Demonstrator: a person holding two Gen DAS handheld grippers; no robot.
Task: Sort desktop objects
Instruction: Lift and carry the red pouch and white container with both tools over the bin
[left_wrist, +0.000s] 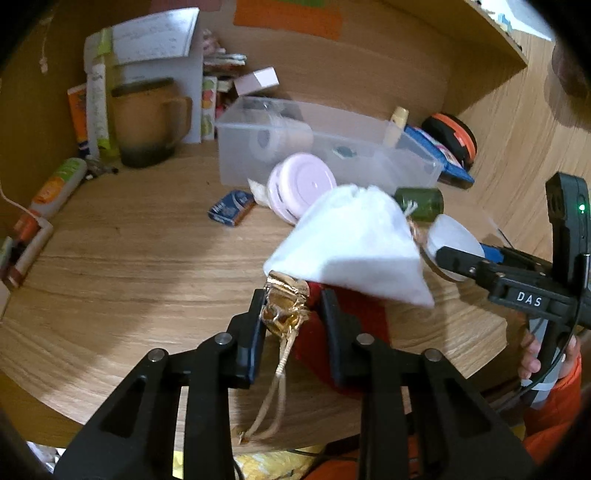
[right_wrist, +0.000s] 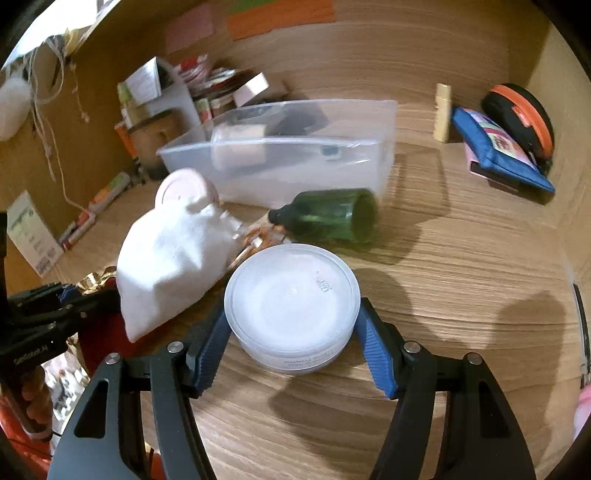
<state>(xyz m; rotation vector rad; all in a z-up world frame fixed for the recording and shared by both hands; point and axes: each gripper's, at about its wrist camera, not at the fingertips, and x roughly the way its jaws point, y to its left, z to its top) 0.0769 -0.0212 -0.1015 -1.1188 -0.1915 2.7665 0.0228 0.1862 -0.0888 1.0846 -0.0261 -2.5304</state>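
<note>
My left gripper (left_wrist: 291, 310) is shut on a red pouch (left_wrist: 343, 339) with a gold-trimmed neck and drawstring. A white cloth bag (left_wrist: 354, 247) rests over the pouch, just past the fingertips. My right gripper (right_wrist: 291, 325) is shut on a round white plastic jar (right_wrist: 291, 299), held just above the desk. The white bag also shows in the right wrist view (right_wrist: 173, 262), left of the jar. The clear plastic bin (left_wrist: 332, 147) stands behind, holding a tape roll and small items.
A pink round lid (left_wrist: 301, 184) leans against the bin front. A green bottle (right_wrist: 328, 216) lies on its side by the bin. A blue pencil case (right_wrist: 498, 151), an orange-black case (right_wrist: 524, 114), a brown mug (left_wrist: 147, 122) and papers line the back.
</note>
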